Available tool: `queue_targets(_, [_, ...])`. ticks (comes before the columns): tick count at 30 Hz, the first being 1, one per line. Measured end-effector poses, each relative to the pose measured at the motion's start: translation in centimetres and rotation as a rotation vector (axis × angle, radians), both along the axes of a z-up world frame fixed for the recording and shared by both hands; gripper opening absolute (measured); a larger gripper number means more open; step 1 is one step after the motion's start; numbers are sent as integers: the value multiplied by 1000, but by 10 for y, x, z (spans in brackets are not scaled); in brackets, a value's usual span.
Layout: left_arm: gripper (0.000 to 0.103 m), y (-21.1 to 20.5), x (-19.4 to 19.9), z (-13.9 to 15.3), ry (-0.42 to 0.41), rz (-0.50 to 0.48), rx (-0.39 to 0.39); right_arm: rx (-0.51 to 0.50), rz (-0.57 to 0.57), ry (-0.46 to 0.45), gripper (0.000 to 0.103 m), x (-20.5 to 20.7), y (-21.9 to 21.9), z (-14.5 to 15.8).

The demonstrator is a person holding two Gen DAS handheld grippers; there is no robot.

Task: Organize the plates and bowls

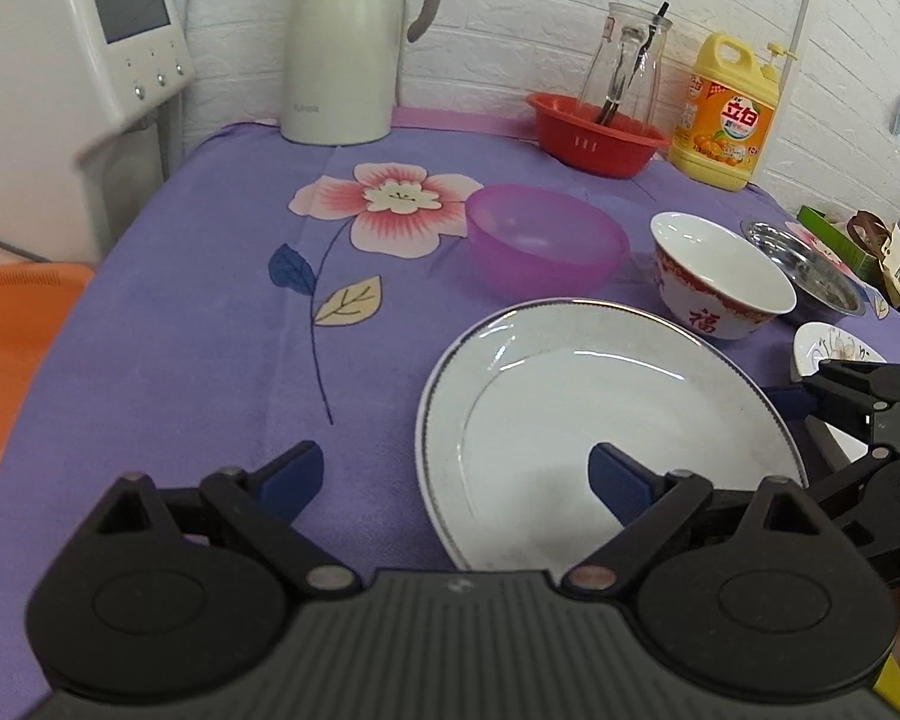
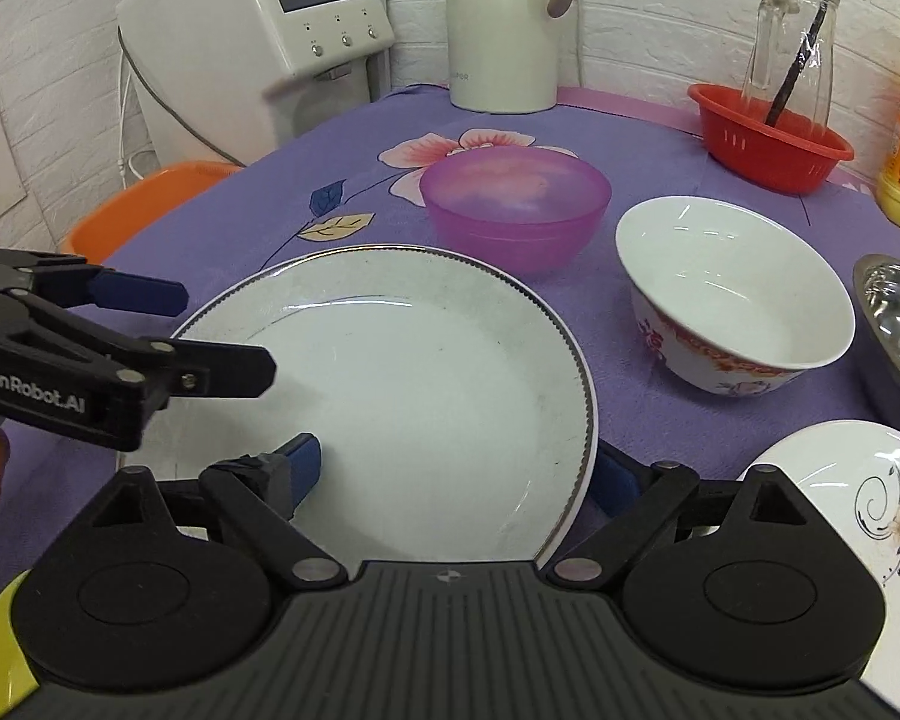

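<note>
**Two grippers spread over one plate**

My left gripper (image 1: 456, 474) hangs wide open, gripping nothing. My right gripper (image 2: 459, 471) straddles the white plate's (image 2: 426, 384) rim, pads apart; its far pad sits half hidden behind that rim. Beyond stand the purple bowl (image 2: 513, 204) and patterned bowl (image 2: 732, 294). Steel bowl (image 2: 897, 312) and floral plate (image 2: 840, 480) are cut off.

A cream kettle (image 1: 354, 42) stands at twelve o'clock on the counter (image 1: 210, 312); a red basket (image 1: 597, 132) holding a glass jug (image 1: 627, 60) and a yellow detergent bottle (image 1: 726, 114) sit toward two.
</note>
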State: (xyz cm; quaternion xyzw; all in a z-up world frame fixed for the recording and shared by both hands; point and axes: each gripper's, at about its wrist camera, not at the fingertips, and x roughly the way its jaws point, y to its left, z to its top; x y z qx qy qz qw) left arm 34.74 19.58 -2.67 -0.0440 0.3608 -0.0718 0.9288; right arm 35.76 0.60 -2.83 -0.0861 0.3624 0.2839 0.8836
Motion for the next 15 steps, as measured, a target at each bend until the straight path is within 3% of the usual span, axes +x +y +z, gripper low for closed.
queue_targets(6, [89,-10,2,-8,16,-12,19,9,18,-1,103,-9,-7,-1])
queue_targets(9, [87,-19,3,-10,5,-20,73,5,39,-6,103,-17,-7,-1])
queue_targets(15, [79,-35,5,-7,15,-6,62,0,36,-2,103,-13,3,-2])
